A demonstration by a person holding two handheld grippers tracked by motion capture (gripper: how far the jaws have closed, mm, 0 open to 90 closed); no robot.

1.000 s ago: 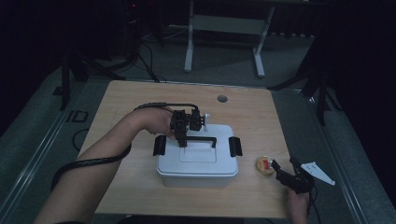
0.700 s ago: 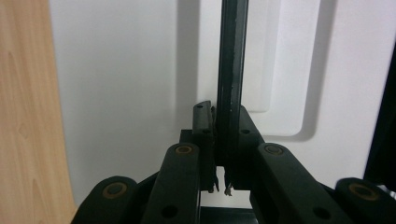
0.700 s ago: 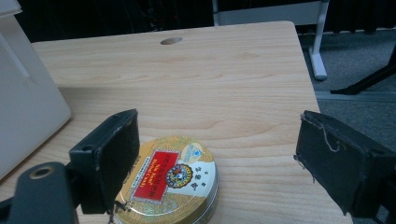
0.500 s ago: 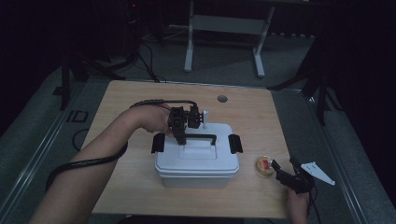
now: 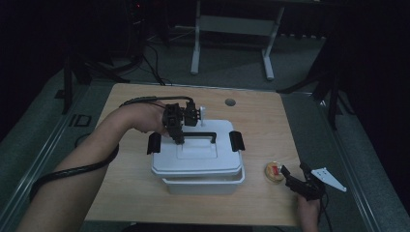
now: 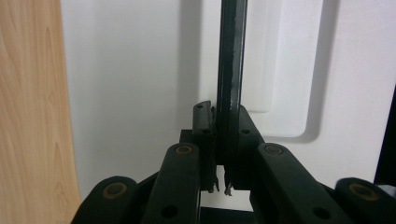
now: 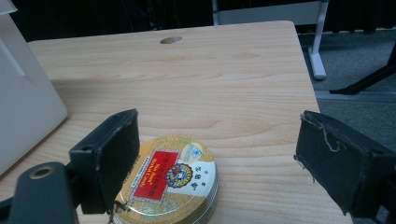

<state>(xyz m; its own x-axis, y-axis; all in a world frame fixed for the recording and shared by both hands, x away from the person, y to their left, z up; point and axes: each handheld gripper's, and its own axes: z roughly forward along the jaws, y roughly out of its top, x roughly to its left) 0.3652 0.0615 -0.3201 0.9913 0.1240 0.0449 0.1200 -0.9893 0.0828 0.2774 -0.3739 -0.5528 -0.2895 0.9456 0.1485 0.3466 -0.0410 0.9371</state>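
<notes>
A white box stands mid-table, and its white lid (image 5: 196, 158) hangs a little above the base (image 5: 205, 186). My left gripper (image 5: 177, 138) points down and is shut on the lid's black handle (image 5: 202, 135). In the left gripper view the jaws (image 6: 222, 135) pinch the thin black handle bar (image 6: 232, 70) over the white lid (image 6: 126, 84). A round gold tin (image 5: 274, 172) with a red label lies right of the box. My right gripper (image 5: 294, 171) rests by it, open. In the right gripper view the tin (image 7: 175, 175) lies between the wide-apart pads (image 7: 109, 158), nearer the left pad.
Black latches (image 5: 153, 143) (image 5: 236, 140) hang at the lid's two ends. A cable hole (image 5: 230, 102) sits at the table's far edge. The box's white side (image 7: 23, 93) stands left of the tin. Bare wood (image 7: 224, 84) stretches beyond the tin. Dark floor and a frame's legs lie behind.
My left gripper has risen with the handle and lifted the lid off the base, so a gap now shows under it. The right gripper and the tin have stayed put.
</notes>
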